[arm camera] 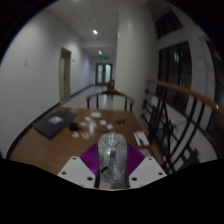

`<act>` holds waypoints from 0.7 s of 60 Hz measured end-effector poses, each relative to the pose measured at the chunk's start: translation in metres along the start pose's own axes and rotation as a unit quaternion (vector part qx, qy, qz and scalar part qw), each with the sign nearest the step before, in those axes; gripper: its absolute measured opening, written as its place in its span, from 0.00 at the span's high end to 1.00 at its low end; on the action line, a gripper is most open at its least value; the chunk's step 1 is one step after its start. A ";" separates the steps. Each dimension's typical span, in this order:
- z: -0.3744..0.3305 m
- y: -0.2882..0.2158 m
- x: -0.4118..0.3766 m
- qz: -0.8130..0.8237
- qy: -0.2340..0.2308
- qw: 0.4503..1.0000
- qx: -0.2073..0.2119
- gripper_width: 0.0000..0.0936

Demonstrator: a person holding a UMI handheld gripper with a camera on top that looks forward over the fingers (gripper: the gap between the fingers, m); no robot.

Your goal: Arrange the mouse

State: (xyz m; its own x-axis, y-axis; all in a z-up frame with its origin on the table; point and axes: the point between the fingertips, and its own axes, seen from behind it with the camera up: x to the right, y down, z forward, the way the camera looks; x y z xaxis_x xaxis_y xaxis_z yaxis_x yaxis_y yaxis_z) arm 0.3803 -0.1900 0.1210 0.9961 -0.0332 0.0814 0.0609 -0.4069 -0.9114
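Note:
A translucent clear-shelled mouse [112, 158] stands upright between my gripper's fingers, raised well above the wooden table [50, 148]. Its dark cable curls against its lower left side. The gripper [112, 165] is shut on the mouse, with the purple pads [89, 158] pressing on both its sides. The white finger bases show below the mouse.
On the table lie a dark laptop or folder [55, 124] at the left, small white items [93, 124] in the middle and a white object [141, 139] at the right. A wooden chair [108, 97] stands beyond the table, a dark rack [158, 120] at its right, a corridor with doors behind.

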 end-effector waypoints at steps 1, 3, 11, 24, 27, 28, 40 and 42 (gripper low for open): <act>0.005 0.016 0.008 0.006 0.002 1.000 -0.016 0.65; 0.014 0.043 0.020 0.013 0.002 0.999 -0.044 0.65; 0.032 0.112 0.033 0.009 -0.009 0.995 -0.099 0.65; 0.034 0.149 0.051 0.015 -0.033 0.991 -0.126 0.44; 0.027 0.150 0.055 0.021 -0.037 0.990 -0.138 0.27; 0.024 0.150 0.056 0.022 -0.038 0.989 -0.141 0.22; -0.056 0.155 0.069 0.058 -0.073 0.987 -0.130 0.10; -0.070 0.159 0.072 0.070 -0.078 0.986 -0.133 0.10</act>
State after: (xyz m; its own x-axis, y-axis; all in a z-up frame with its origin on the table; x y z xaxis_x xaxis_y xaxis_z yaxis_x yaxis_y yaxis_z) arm 0.4571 -0.3210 0.0098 0.9925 0.0258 -0.1195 -0.0762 -0.6337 -0.7698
